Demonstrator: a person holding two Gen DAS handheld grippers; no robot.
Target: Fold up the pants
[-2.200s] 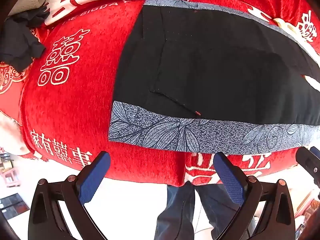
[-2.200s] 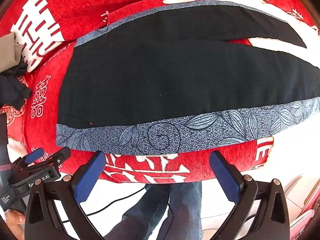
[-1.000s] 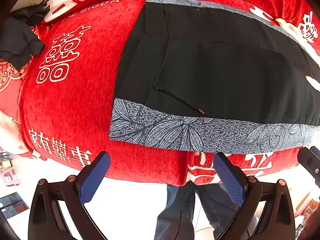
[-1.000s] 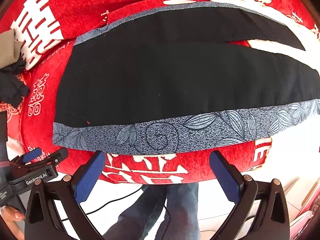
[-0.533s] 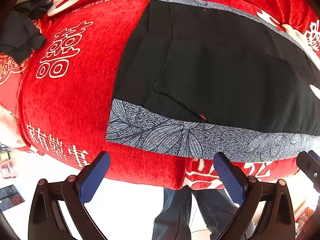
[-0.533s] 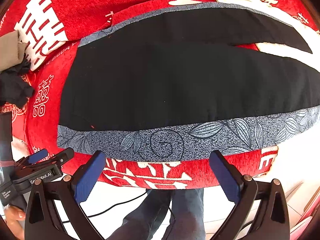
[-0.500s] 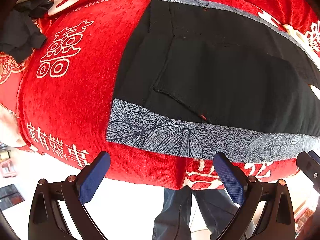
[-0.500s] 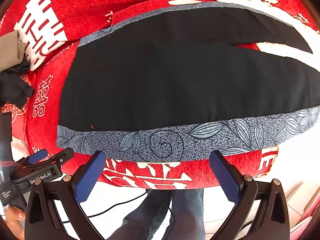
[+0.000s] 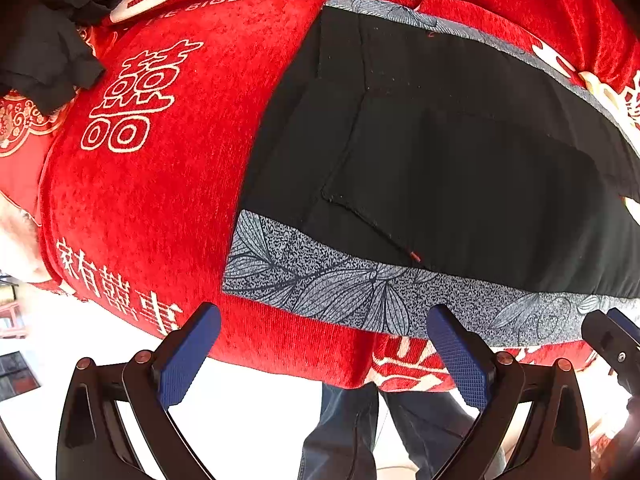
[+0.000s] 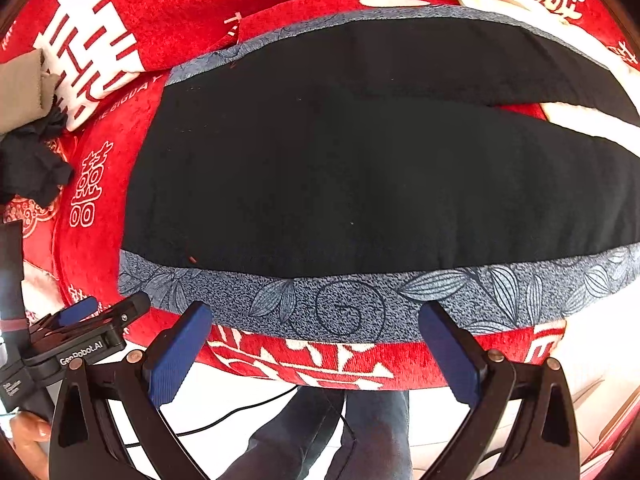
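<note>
Pants (image 9: 460, 168) (image 10: 360, 168), black with grey leaf-print side stripe (image 10: 360, 304), lying flat across middle of both frames on red cloth (image 9: 160, 200) (image 10: 340, 356) bearing white characters. Waist end showing toward left, legs running off right. Left gripper (image 9: 326, 350) hovering at bottom of its frame, blue pads spread wide, gripping nothing. Right gripper (image 10: 316, 344) likewise gaping, empty, at bottom near stripe. Dark crumpled garment (image 10: 32, 168) sitting at left edge.

pants (image 10: 360, 176) flat on red cloth (image 10: 192, 8) | right hand-held gripper (image 10: 316, 344) spread wide, empty, at patterned edge
</note>
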